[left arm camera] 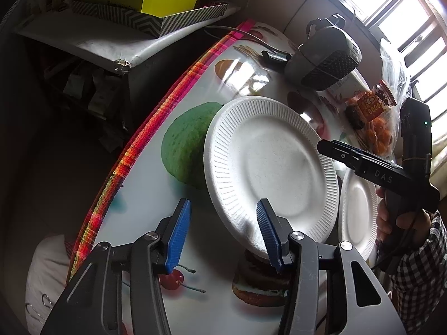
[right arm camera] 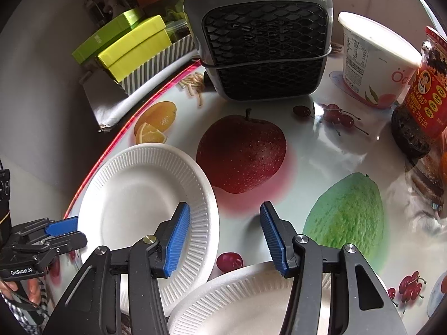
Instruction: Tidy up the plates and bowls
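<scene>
My left gripper (left arm camera: 223,231) stands open, its right finger over the near rim of a white ribbed plate (left arm camera: 265,162) that tilts up off the table (left arm camera: 145,203). My right gripper (right arm camera: 222,236) is open too, a second plate (right arm camera: 237,301) just beneath it. The plates are round, so no long axis. Readable: "DAS", "GenRobot.AI".

Two white paper plates (right arm camera: 145,195) (right arm camera: 237,301) by the claws. One heater (right arm camera: 262,39). One yoghurt tub (right arm camera: 374,61), one sauce jar (right arm camera: 421,97). Two yellow-green boxes (right arm camera: 134,47) (right arm camera: 109,35) beyond.
</scene>
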Action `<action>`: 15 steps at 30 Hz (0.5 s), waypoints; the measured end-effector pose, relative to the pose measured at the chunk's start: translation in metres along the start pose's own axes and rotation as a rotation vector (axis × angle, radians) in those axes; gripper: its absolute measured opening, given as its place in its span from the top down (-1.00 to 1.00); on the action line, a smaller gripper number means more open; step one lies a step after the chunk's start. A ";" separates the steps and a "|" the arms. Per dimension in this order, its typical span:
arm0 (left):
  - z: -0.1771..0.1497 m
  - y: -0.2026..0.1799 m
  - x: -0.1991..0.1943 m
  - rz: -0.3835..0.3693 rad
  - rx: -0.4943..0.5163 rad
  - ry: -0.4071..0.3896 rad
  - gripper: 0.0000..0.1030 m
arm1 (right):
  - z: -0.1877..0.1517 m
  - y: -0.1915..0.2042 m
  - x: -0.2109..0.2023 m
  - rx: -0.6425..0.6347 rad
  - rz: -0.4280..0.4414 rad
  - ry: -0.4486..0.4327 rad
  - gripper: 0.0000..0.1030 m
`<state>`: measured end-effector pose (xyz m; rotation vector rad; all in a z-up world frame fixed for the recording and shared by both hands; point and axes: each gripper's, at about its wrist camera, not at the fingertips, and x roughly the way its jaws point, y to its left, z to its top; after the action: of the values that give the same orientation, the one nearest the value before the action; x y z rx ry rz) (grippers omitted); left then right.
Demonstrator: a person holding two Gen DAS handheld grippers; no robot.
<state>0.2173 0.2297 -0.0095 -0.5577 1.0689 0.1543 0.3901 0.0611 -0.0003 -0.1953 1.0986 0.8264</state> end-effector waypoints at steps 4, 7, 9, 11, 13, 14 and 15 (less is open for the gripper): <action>0.002 -0.001 0.002 0.007 0.001 0.000 0.13 | 0.003 0.001 0.003 -0.001 0.010 0.004 0.20; 0.002 -0.001 0.002 0.006 0.000 0.004 0.25 | 0.004 0.002 0.003 -0.004 0.020 0.006 0.27; 0.003 -0.001 0.003 0.010 0.002 0.004 0.28 | 0.004 0.001 0.003 -0.002 0.024 0.007 0.38; 0.003 -0.001 0.003 0.008 0.001 0.002 0.30 | 0.004 0.001 0.003 0.001 0.029 0.008 0.49; 0.003 -0.001 0.003 0.002 -0.003 0.002 0.37 | 0.003 0.000 0.004 0.003 0.035 0.009 0.51; 0.003 -0.001 0.004 0.001 -0.004 0.003 0.37 | 0.004 0.000 0.003 0.004 0.039 0.011 0.52; 0.004 -0.001 0.004 0.001 -0.004 0.002 0.39 | 0.003 0.000 0.003 0.004 0.043 0.014 0.55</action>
<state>0.2220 0.2306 -0.0112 -0.5616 1.0709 0.1565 0.3928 0.0647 -0.0016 -0.1744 1.1207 0.8624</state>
